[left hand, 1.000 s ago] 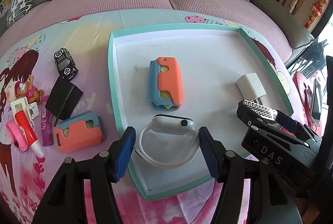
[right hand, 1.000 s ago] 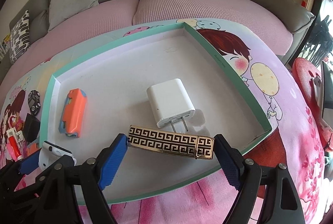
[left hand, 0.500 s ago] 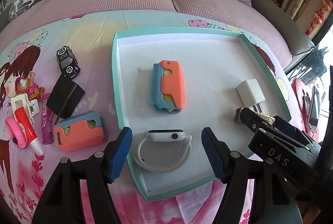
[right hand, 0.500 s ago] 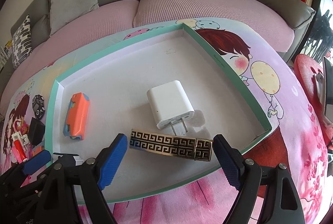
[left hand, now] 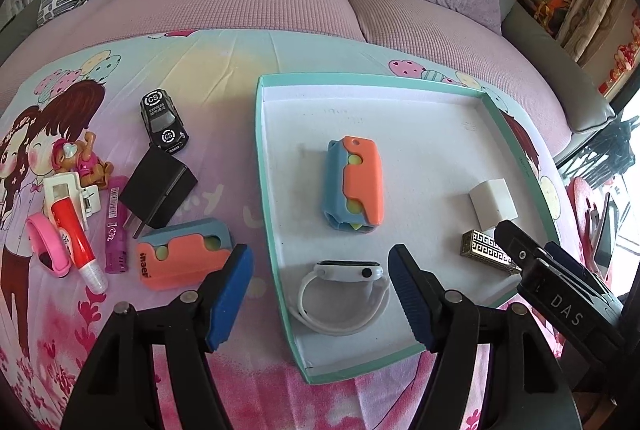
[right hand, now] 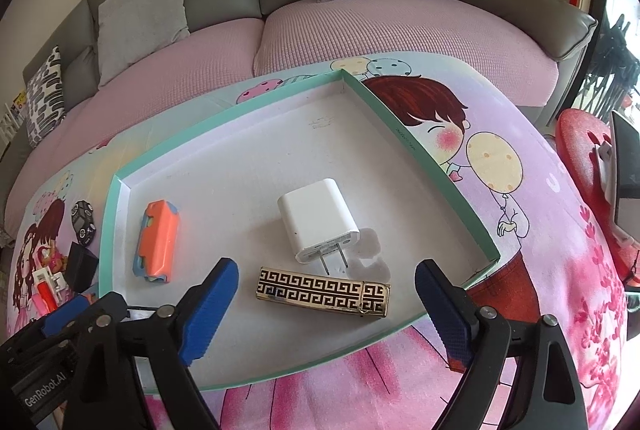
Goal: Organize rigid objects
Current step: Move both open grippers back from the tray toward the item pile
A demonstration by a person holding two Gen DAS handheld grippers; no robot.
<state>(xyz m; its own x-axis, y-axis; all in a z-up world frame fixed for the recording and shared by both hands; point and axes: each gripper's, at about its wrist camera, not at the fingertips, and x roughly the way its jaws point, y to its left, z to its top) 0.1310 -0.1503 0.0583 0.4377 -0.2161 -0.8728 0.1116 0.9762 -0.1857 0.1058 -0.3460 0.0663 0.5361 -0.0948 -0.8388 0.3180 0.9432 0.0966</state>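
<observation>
Tray (left hand: 276, 242) centre lies open between orange-blue case (left hand: 354, 186) and white charger (right hand: 316, 220).

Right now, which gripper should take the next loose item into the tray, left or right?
Left. The left gripper is open, empty, and nearest the loose pile: the orange-blue case lies just beyond its left finger. The right gripper, also open, sits over the tray by the patterned lighter, farther away.

The left hand-held gripper (left hand: 320, 294) hangs open above a white watch (left hand: 344, 294) in the tray (left hand: 266, 190); an orange-blue case (left hand: 356, 186), charger (left hand: 493, 204) and lighter (left hand: 486, 250) lie there too.
</observation>
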